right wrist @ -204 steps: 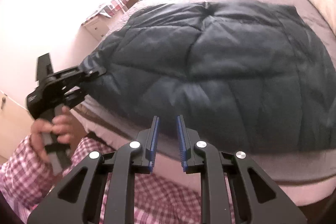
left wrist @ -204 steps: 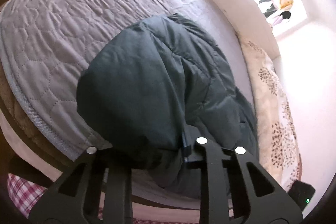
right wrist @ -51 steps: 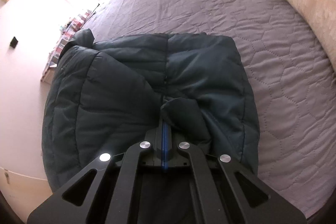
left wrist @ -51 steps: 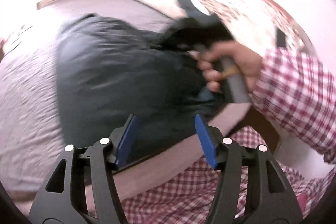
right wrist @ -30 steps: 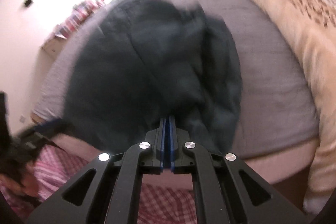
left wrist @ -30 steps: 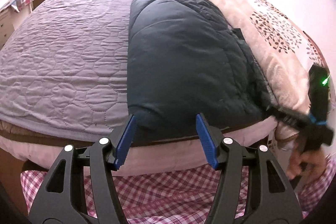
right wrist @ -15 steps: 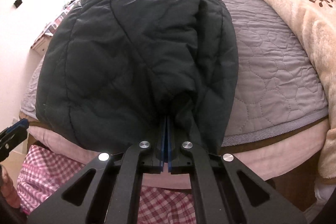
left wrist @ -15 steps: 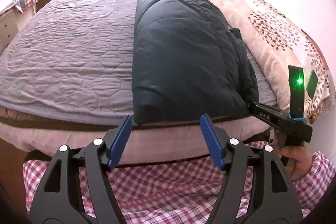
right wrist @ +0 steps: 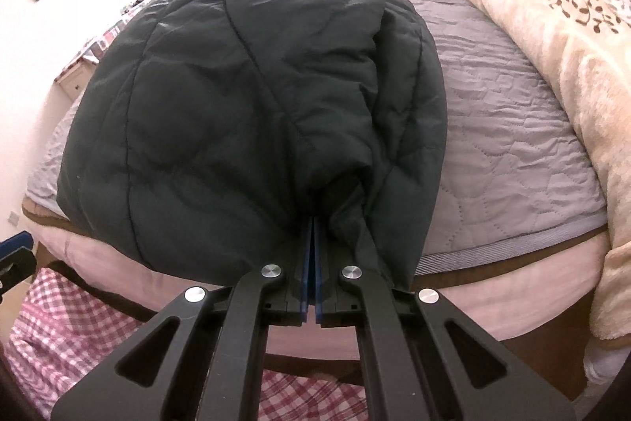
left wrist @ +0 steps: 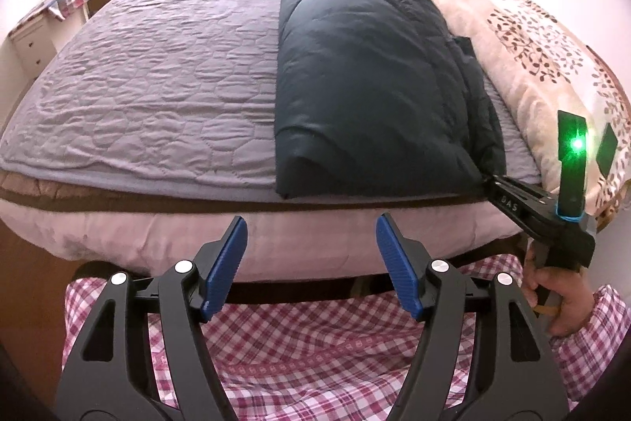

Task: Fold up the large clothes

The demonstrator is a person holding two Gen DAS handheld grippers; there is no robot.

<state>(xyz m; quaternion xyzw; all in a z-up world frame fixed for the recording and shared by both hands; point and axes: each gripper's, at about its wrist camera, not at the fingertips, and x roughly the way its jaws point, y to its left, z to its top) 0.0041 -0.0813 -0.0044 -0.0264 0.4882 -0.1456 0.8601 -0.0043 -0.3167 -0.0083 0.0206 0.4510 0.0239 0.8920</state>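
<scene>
A dark green quilted jacket [left wrist: 366,66] lies folded lengthwise on the bed, its near end at the front edge. My left gripper [left wrist: 311,243] is open and empty, held below and in front of the bed edge, apart from the jacket. My right gripper [right wrist: 314,239] is shut on the jacket's [right wrist: 244,97] near right corner at the bed edge; it also shows in the left wrist view [left wrist: 493,180], pinching that corner.
The bed has a grey quilted cover [left wrist: 157,66]. A cream blanket with a leaf print [left wrist: 532,26] lies along the right side, next to the jacket. A white dresser [left wrist: 27,42] with a checked cloth stands at the far left. My checked clothing fills the foreground.
The left gripper has backed off a little from the bed edge and stays open. The right gripper keeps its grip on the jacket corner, which has settled at the bed's edge.
</scene>
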